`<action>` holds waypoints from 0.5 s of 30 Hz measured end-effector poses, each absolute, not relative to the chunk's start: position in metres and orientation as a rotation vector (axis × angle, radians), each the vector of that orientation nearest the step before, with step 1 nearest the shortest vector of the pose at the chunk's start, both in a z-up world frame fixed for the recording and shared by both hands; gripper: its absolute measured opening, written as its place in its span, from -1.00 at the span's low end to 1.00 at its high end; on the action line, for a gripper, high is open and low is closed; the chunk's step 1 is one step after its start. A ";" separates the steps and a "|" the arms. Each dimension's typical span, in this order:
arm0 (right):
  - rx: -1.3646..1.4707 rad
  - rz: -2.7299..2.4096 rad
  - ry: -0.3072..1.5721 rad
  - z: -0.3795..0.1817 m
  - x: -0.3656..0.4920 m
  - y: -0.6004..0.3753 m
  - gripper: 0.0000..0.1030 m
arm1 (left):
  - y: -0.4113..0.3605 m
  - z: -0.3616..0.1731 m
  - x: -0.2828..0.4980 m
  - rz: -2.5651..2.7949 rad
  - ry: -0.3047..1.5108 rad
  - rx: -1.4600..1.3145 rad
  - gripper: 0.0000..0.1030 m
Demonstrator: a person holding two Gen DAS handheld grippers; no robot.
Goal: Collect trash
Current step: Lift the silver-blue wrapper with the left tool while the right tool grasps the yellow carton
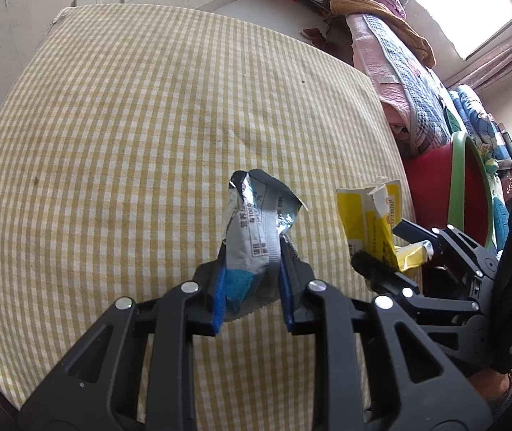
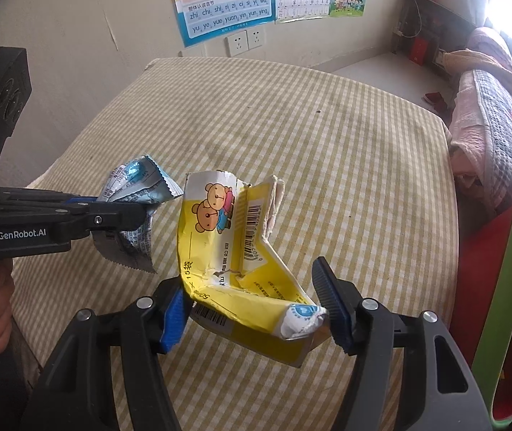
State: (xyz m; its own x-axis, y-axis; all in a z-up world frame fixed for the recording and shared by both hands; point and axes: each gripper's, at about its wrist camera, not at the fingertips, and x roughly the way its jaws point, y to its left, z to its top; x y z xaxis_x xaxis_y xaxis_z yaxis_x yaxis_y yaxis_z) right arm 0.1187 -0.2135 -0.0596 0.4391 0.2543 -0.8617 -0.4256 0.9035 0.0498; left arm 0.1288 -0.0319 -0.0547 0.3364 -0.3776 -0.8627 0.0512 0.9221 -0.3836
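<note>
checked tablecloth [image 1: 130, 125] below; left gripper [image 1: 252, 269] clamps silver wrapper [image 1: 252, 230], right gripper [image 2: 256, 305] clamps yellow carton [image 2: 234, 258].

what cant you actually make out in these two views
- Bin, left wrist view: inside hidden by its green rim; right wrist view cuts it off at the edge.
- Silver wrapper: lower part hidden between the left gripper fingers.
- Yellow carton: print too creased to read.

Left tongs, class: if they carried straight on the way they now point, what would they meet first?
Probably the checked tablecloth. The left tongs point steeply down, shut on a crumpled silver-and-blue wrapper, and only bare cloth lies beyond it. Depth is hard to judge through the fisheye.
</note>
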 end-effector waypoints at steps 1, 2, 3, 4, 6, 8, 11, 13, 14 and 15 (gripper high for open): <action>-0.182 0.425 1.029 -0.057 0.117 -0.212 0.21 | -0.029 -0.052 0.125 -0.281 1.194 -0.313 -0.55; -0.178 0.425 1.024 -0.054 0.114 -0.212 0.21 | -0.025 -0.049 0.122 -0.277 1.186 -0.315 -0.55; -0.176 0.425 1.019 -0.051 0.112 -0.211 0.22 | -0.023 -0.046 0.118 -0.274 1.179 -0.316 -0.55; -0.177 0.426 1.014 -0.048 0.110 -0.211 0.23 | -0.019 -0.043 0.115 -0.272 1.171 -0.319 -0.55; -0.184 0.424 0.999 -0.042 0.105 -0.208 0.25 | -0.013 -0.037 0.107 -0.268 1.156 -0.323 -0.55; -0.185 0.427 0.993 -0.038 0.101 -0.207 0.25 | -0.006 -0.031 0.100 -0.260 1.143 -0.326 -0.55; -0.181 0.433 0.983 -0.032 0.095 -0.205 0.26 | 0.004 -0.022 0.089 -0.249 1.122 -0.334 -0.55; -0.185 0.432 0.976 -0.028 0.089 -0.203 0.28 | 0.009 -0.016 0.084 -0.242 1.108 -0.338 -0.55; -0.185 0.433 0.972 -0.026 0.088 -0.202 0.28 | 0.012 -0.014 0.081 -0.239 1.102 -0.340 -0.55; -0.185 0.433 0.970 -0.025 0.085 -0.202 0.28 | 0.012 -0.011 0.080 -0.236 1.096 -0.341 -0.55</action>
